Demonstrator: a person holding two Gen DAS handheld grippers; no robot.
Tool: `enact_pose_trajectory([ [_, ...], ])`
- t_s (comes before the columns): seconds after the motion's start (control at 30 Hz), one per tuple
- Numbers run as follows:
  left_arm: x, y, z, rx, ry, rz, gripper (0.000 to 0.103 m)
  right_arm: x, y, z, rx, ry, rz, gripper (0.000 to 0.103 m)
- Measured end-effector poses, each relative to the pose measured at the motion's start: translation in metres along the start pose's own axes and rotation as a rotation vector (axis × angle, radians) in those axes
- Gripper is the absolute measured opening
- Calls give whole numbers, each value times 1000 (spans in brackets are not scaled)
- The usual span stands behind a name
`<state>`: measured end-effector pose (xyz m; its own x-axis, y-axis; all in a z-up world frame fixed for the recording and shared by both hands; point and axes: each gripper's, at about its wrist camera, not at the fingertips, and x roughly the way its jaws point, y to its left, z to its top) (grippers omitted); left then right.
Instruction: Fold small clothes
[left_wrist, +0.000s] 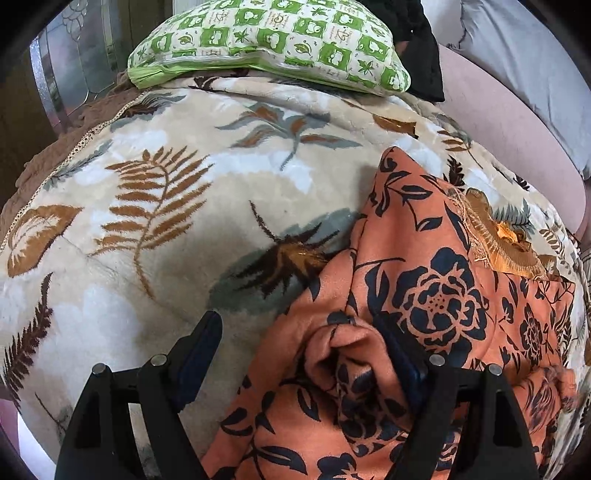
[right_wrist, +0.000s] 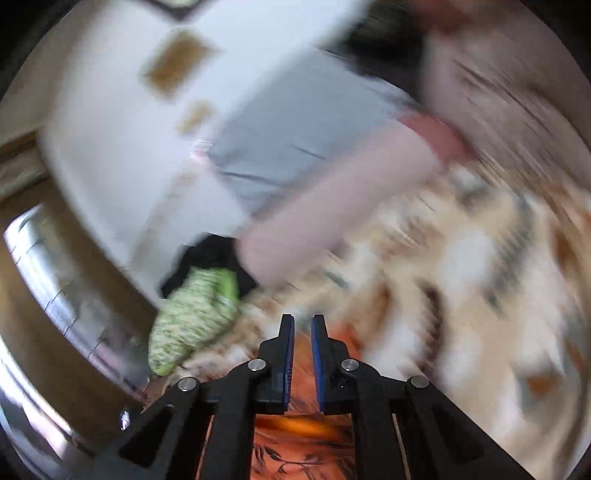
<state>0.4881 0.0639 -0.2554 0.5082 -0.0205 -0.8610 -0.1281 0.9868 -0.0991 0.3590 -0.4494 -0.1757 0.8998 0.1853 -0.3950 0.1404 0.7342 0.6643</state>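
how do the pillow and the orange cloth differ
The pillow is green-and-cream checked; the orange cloth has dark navy flowers. The pillow is plump and lies at the blanket's far edge; the cloth lies crumpled and thin at the near side. Both rest on the blanket.

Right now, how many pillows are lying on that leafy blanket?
1: a green-and-white checked pillow at the far edge of the leaf-print blanket, well beyond the orange flowered garment. The right view shows the same pillow, blurred. Others may be hidden out of frame.
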Motion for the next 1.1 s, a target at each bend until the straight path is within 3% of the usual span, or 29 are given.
enact_pose_trajectory([
  [0.07, 0, 0, 0, 0, -2, 4, 85, 0, -13, -18, 46, 72, -20, 14],
  [0.17, -1, -1, 0, -3, -2, 3, 85, 13, 11, -40, -12, 169, -23, 14],
  [0.27, -2, 0, -1, 2, -4, 3, 85, 28, 35, -50, 28, 247, 73, 15],
  [0.3, -2, 0, -1, 4, -5, 2, 85, 29, 41, -51, 64, 248, 121, 28],
  [0.33, -2, 0, -2, 6, -5, 1, 85, 25, 44, -52, 76, 231, 148, 66],
  [0.4, -3, 0, -2, 9, -6, 1, 85, 19, 53, -53, 110, 181, 169, 103],
  [0.5, -5, -2, -2, 16, -13, 10, 85, 20, 42, -53, 195, 179, 183, 103],
  [0.57, -8, -5, -3, 33, -29, 18, 85, 37, 45, -48, 117, 227, 24, 103],
  [0.6, -10, -7, -3, 48, -39, 23, 85, 49, 52, -48, 42, 265, -49, 103],
  [0.7, -9, -8, -3, 59, -38, 23, 85, 82, 65, -42, -88, 314, -147, 103],
  [0.73, -8, -8, -2, 56, -32, 22, 85, 102, 70, -37, -130, 367, -190, 103],
  [0.87, -3, -7, 1, 40, -14, 16, 85, 171, 64, -27, -166, 549, -262, 102],
  [0.9, -2, -7, 1, 39, -14, 17, 85, 184, 63, -29, -182, 592, -282, 95],
  [0.93, -2, -7, 2, 39, -12, 17, 85, 191, 60, -30, -188, 632, -296, 69],
  [0.97, -1, -7, 3, 38, -10, 16, 85, 206, 54, -36, -185, 715, -327, 51],
  [1.0, -1, -7, 4, 35, -8, 14, 85, 211, 53, -39, -198, 756, -360, 21],
  [1.1, -1, -4, 6, 22, -6, 12, 85, 207, 75, -38, -326, 769, -372, 13],
])
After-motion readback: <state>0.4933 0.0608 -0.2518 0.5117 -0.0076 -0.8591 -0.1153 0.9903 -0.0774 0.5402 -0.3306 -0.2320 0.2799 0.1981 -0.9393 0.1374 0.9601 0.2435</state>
